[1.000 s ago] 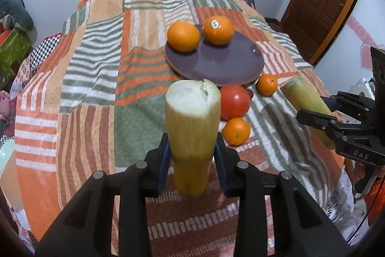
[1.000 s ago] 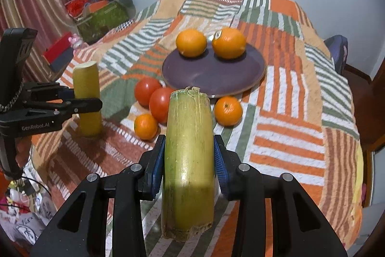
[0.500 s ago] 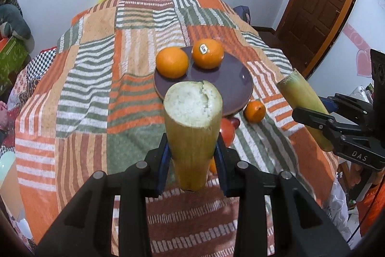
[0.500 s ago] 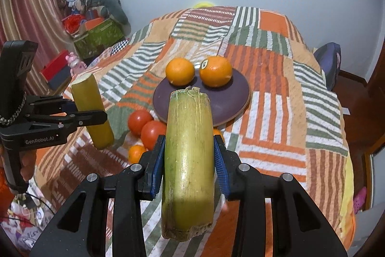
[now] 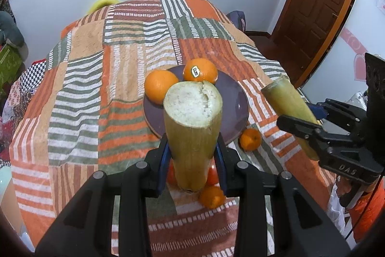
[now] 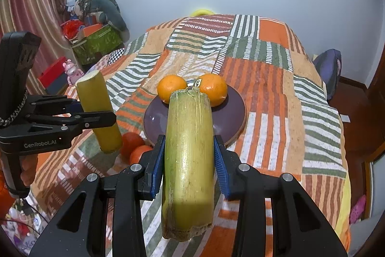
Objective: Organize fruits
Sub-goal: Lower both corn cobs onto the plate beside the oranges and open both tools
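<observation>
Left wrist view: the left gripper (image 5: 192, 160) is clamped on a thick yellow-green cane piece (image 5: 192, 131), its blue pads pressed to both sides and the pale cut end facing the camera. Beyond it a purple plate (image 5: 231, 112) lies on the striped patchwork bedcover (image 5: 96, 88) with two oranges (image 5: 201, 70) at its far edge. A small orange (image 5: 250, 139) lies just off the plate's right rim, another (image 5: 211, 196) nearer, by partly hidden red fruit (image 5: 211, 176). At right, the right gripper (image 5: 310, 119) grips a second cane piece (image 5: 288, 107).

Right wrist view: the right gripper (image 6: 190, 165) clamps its cane piece (image 6: 189, 160) upright over the near bedcover (image 6: 264, 78), before the plate (image 6: 231, 119). At left, the left gripper (image 6: 96, 112) holds the other piece (image 6: 98, 107) above the red fruit (image 6: 131, 142).
</observation>
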{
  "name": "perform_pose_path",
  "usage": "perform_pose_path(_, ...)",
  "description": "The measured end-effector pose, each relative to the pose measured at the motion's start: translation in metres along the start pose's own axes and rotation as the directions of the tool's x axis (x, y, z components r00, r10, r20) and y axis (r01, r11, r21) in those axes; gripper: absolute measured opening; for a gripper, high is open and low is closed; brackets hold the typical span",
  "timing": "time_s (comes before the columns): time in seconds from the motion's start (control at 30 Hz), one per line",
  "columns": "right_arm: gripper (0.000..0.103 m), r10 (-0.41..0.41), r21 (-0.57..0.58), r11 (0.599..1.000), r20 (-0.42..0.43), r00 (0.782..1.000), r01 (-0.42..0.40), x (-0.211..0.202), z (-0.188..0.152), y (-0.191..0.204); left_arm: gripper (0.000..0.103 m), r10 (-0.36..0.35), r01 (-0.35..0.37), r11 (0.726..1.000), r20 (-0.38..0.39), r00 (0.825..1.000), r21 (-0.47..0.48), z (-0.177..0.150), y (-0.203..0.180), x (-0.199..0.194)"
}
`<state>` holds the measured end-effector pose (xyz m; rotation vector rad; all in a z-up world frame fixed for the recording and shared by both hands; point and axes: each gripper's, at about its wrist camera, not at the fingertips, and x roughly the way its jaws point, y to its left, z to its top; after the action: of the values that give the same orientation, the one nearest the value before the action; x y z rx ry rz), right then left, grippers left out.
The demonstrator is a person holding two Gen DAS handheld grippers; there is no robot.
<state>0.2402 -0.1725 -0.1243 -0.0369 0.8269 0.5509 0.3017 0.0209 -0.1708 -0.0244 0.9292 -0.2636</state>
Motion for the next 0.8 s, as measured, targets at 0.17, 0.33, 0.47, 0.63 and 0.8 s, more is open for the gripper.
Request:
perform_pose_path(0.17, 0.035, -0.007, 0.022, 1.000, -0.009, 1.000, 0.007, 0.011, 0.005, -0.010, 0.034, 0.001, -0.001, 1.000, -0.002, 1.000, 0.020, 0.013, -0.003, 0.011)
perform_pose_path(0.33, 0.035, -0.022, 0.050, 0.999, -0.007, 1.000, 0.023, 0.018, 0.012, -0.022, 0.034, -0.003, 0.003, 0.999, -0.013, 1.000, 0.039, 0.025, -0.006, 0.027)
perform_pose_path(0.47, 0.035, -0.041, 0.066, 0.997, -0.002, 0.999, 0.041, 0.023, 0.018, -0.033, 0.034, -0.018, 0.020, 0.999, -0.036, 0.999, 0.041, 0.032, -0.006, 0.045)
perform_pose_path(0.63, 0.035, -0.050, 0.072, 0.996, 0.000, 0.999, 0.050, 0.029, 0.024, -0.040, 0.034, -0.041, 0.043, 0.998, -0.058, 0.997, 0.034, 0.036, -0.007, 0.061)
perform_pose_path(0.8, 0.035, -0.049, 0.077, 0.996, -0.015, 0.999, 0.050, 0.039, 0.026, -0.046, 0.034, -0.055, 0.058, 0.998, -0.078, 0.995, 0.039, 0.039, -0.007, 0.074)
